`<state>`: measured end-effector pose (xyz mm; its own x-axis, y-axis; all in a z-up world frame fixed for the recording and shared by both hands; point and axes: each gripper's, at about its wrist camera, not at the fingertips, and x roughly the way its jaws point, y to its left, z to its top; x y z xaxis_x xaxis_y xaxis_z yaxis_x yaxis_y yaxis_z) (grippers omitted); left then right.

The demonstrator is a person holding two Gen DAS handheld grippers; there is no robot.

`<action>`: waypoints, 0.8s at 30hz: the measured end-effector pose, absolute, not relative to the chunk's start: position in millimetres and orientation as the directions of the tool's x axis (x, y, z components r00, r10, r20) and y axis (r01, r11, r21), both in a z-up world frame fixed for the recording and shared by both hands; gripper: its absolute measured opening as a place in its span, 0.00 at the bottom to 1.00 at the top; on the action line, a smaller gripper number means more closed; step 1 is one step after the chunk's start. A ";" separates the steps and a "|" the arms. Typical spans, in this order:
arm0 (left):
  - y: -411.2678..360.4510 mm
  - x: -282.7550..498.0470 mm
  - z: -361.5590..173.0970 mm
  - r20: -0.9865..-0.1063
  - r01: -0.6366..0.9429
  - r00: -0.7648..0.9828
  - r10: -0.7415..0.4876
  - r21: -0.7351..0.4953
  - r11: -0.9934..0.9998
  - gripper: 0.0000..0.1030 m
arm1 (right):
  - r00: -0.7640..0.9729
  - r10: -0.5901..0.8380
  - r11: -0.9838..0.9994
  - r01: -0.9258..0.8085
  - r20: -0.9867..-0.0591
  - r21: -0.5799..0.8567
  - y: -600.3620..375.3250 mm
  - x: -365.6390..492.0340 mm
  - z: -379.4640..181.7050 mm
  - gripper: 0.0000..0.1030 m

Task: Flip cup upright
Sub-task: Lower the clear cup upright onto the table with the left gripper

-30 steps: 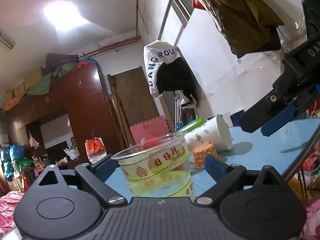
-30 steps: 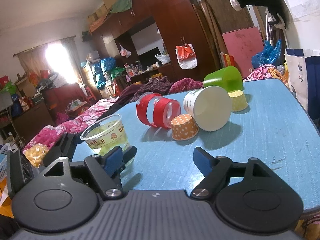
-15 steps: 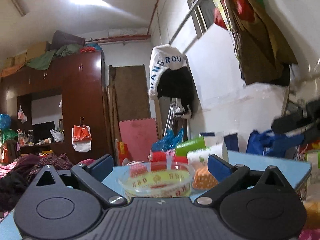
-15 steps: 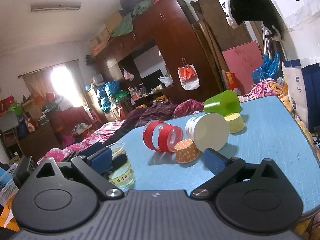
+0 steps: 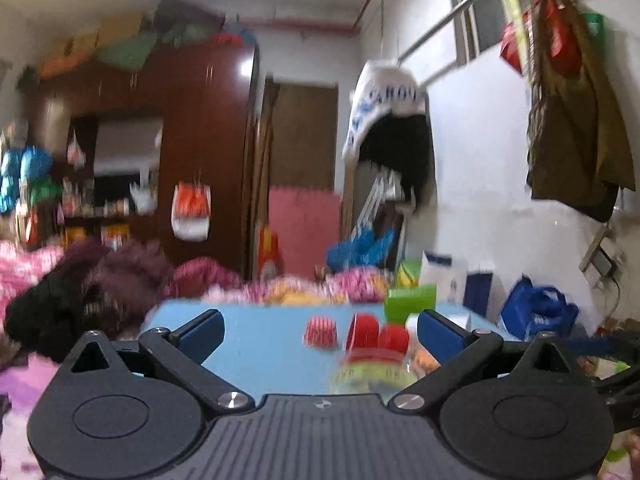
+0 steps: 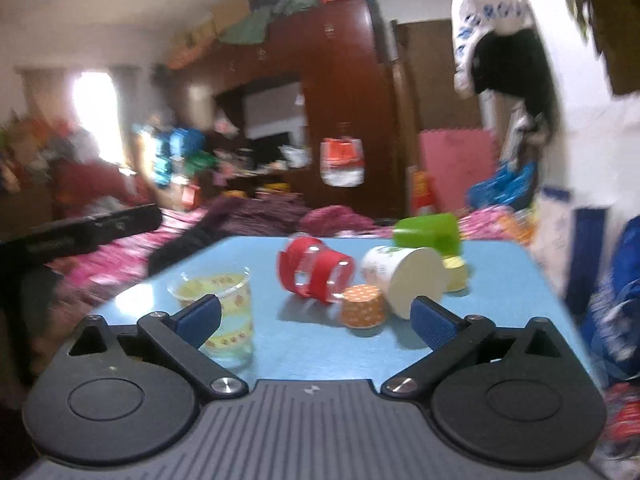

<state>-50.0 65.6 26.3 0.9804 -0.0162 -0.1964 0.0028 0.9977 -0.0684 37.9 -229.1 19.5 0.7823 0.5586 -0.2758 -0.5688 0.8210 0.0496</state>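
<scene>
A clear cup with yellow patterned bands [image 6: 224, 308] stands upright on the blue table [image 6: 500, 280], just beyond my right gripper's left finger. In the left wrist view the same cup [image 5: 372, 372] is blurred, low between the fingers toward the right one. My left gripper [image 5: 320, 334] is open and holds nothing. My right gripper [image 6: 316, 322] is open and empty. A clear cup with red bands [image 6: 316, 274], a white paper cup [image 6: 408, 280] and a green cup [image 6: 428, 230] lie on their sides.
A small orange dotted cupcake liner [image 6: 362, 310] and a yellow one [image 6: 456, 276] sit by the white cup. A red striped liner [image 5: 320, 332] stands further back. A bed with clothes, a wardrobe and bags surround the table. The left gripper's body [image 6: 80, 232] shows at left.
My left gripper let go of the yellow-banded cup and drew back and left, and the cup stays upright on the table. My right gripper pulled back a little. Both views are motion-blurred.
</scene>
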 end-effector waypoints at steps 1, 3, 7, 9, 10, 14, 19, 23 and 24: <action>69.4 -51.6 26.9 -0.213 0.008 0.977 -0.024 -0.076 0.997 1.00 | 0.782 0.567 0.815 -0.579 -0.260 0.037 -226.7 32.5 21.7 0.99; 72.5 -53.4 28.0 -0.252 0.001 0.968 -0.016 -0.060 0.998 1.00 | 0.763 0.588 0.798 -0.602 -0.268 0.035 -221.6 26.7 30.0 0.99; 71.5 -52.6 32.7 -0.308 -0.002 0.951 -0.009 -0.034 0.999 1.00 | 0.724 0.602 0.788 -0.608 -0.338 0.102 -213.2 35.4 50.1 0.99; 73.2 -55.4 31.8 -0.323 0.014 0.946 -0.029 -0.049 0.999 1.00 | 0.723 0.593 0.795 -0.594 -0.355 0.120 -212.0 40.6 53.0 0.99; 74.3 -58.1 31.5 -0.331 0.019 0.943 -0.035 -0.052 0.998 1.00 | 0.722 0.589 0.799 -0.587 -0.363 0.130 -211.6 43.1 50.9 0.99; 74.8 -59.3 23.6 -0.362 0.015 0.932 -0.033 -0.051 0.999 1.00 | 0.706 0.592 0.802 -0.562 -0.388 0.201 -222.8 49.1 36.2 0.99; 61.7 -52.2 12.9 -0.390 0.014 0.921 -0.016 -0.008 1.000 1.00 | 0.709 0.587 0.808 -0.541 -0.391 0.231 -232.9 52.8 28.9 0.99; 52.2 -48.6 3.9 -0.417 0.041 0.908 -0.040 -0.006 0.999 1.00 | 0.721 0.566 0.822 -0.532 -0.399 0.205 -231.6 53.0 26.6 0.99; 50.5 -48.3 3.5 -0.419 0.043 0.907 -0.042 -0.008 0.999 1.00 | 0.727 0.559 0.826 -0.528 -0.399 0.194 -231.3 52.1 26.1 0.99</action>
<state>-48.3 50.5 3.5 0.9072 -0.0420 -0.4186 0.0425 0.9991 -0.0082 52.1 -231.3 26.1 0.7272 0.5587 -0.3988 -0.5284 0.8264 0.1944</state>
